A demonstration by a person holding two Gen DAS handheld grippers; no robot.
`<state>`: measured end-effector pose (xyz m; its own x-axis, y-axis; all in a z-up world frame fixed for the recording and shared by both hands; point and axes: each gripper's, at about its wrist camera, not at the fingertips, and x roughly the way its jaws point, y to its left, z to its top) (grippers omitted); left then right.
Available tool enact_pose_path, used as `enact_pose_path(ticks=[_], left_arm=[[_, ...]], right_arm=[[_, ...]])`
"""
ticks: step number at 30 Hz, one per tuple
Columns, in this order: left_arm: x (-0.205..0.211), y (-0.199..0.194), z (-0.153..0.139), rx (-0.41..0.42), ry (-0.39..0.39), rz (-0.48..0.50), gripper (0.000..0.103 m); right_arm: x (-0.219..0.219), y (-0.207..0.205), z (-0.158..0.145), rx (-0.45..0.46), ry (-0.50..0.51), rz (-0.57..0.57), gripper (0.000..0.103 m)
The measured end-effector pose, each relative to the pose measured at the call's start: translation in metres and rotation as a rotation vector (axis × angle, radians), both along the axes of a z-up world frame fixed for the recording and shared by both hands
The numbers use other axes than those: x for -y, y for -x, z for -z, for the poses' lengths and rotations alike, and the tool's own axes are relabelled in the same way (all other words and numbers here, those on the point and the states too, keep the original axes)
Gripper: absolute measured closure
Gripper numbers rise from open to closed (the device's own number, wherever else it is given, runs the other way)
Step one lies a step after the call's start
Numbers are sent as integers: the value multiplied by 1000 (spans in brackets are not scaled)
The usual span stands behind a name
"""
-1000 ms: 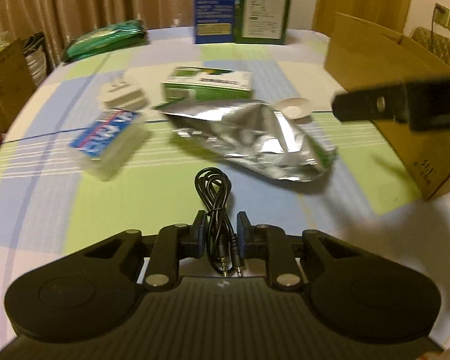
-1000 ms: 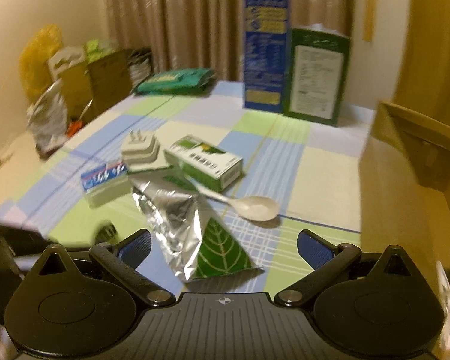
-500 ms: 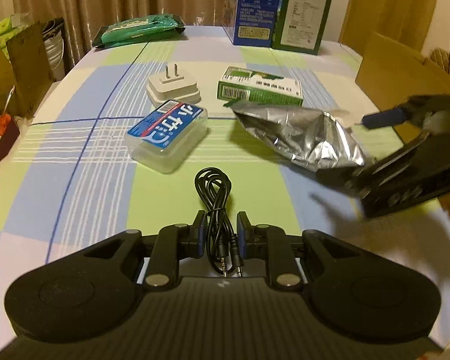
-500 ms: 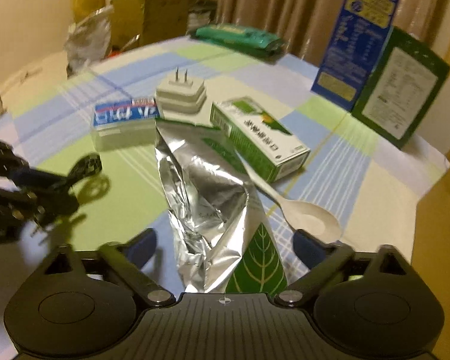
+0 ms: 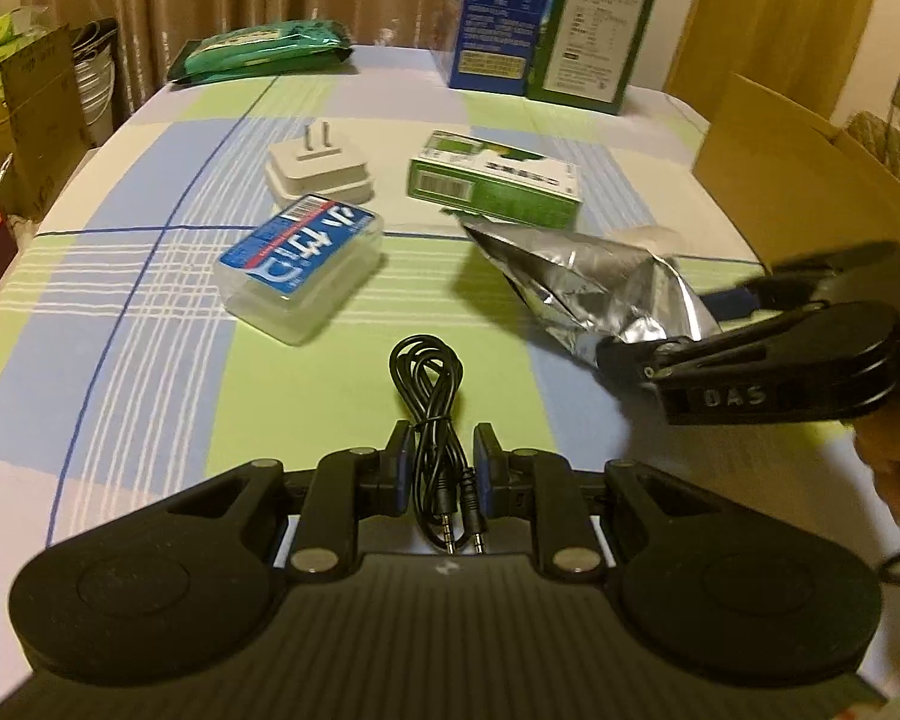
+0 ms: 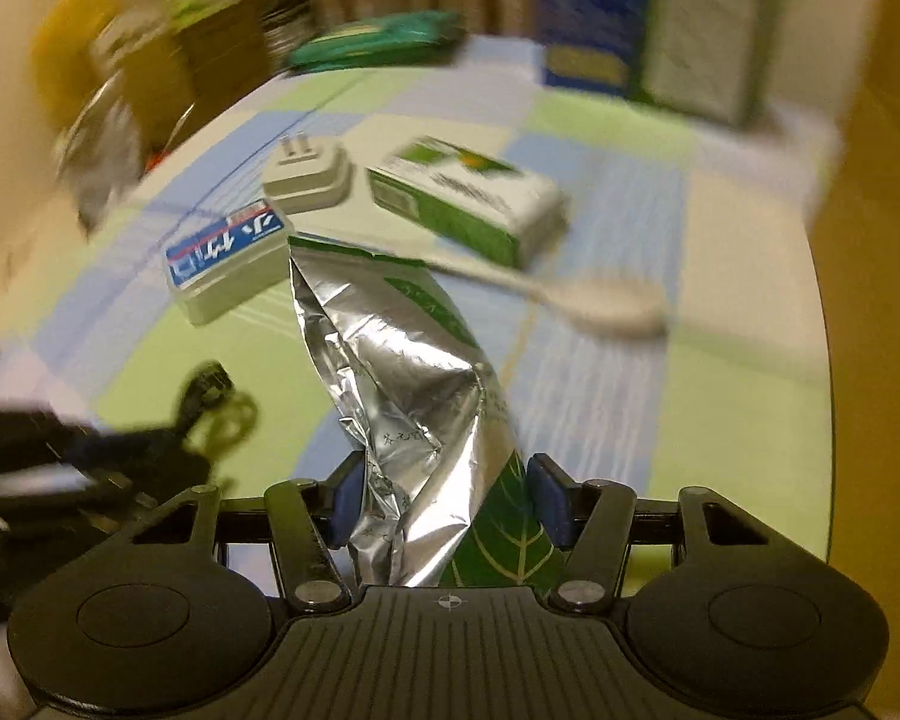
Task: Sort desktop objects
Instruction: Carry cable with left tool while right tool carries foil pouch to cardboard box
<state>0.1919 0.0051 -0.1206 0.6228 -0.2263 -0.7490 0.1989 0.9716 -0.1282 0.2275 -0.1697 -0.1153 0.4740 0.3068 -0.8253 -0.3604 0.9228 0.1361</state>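
Note:
My left gripper [image 5: 441, 462] is shut on a coiled black audio cable [image 5: 429, 396], whose two plugs stick out behind the pads. It hovers over the checked tablecloth [image 5: 150, 360]. A crumpled silver foil bag with a green leaf print [image 6: 414, 396] lies on the table, with its near end between the pads of my right gripper [image 6: 447, 498]. The jaws are closing and both pads touch the bag's sides. The left wrist view shows the bag [image 5: 582, 282] at the right, with the right gripper [image 5: 669, 329] straddling its end.
Beyond the bag lie a clear box with a blue label [image 5: 303, 264], a white plug adapter [image 5: 318, 171], a green and white carton [image 5: 495, 186] and a white spoon [image 6: 570, 294]. An open cardboard box [image 5: 798, 192] stands at the right. Two tall boxes [image 5: 498, 12] and a green packet [image 5: 258, 54] sit at the back.
My right gripper has come down over the near end of the foil bag, and its jaws have narrowed from wide open to the bag's sides. The left gripper still holds the cable.

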Motion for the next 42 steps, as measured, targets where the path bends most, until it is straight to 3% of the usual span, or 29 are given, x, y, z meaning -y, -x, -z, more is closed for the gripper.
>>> enact_pose_path(ticks=[4, 7, 11, 15, 21, 34, 37, 42], left_arm=[[8, 18, -2, -10, -8, 52, 87], [15, 33, -5, -3, -20, 92, 87], [20, 51, -1, -18, -15, 110, 87], [23, 62, 3, -10, -26, 124, 87], [17, 61, 5, 7, -23, 112, 86], [26, 59, 5, 15, -62, 118, 84], [27, 58, 5, 15, -76, 115, 89], [25, 59, 5, 12, -67, 117, 91]], right_arm=[[28, 37, -8, -106, -104, 163, 48], [41, 63, -11, -106, -126, 202, 45], [31, 90, -14, 30, -27, 100, 32], [8, 96, -13, 160, 111, -23, 29], [-7, 95, 3, 180, 178, -98, 23], [-10, 92, 13, 178, 167, -116, 23], [-12, 92, 16, 177, 189, -121, 24], [-9, 89, 15, 178, 191, -80, 45]])
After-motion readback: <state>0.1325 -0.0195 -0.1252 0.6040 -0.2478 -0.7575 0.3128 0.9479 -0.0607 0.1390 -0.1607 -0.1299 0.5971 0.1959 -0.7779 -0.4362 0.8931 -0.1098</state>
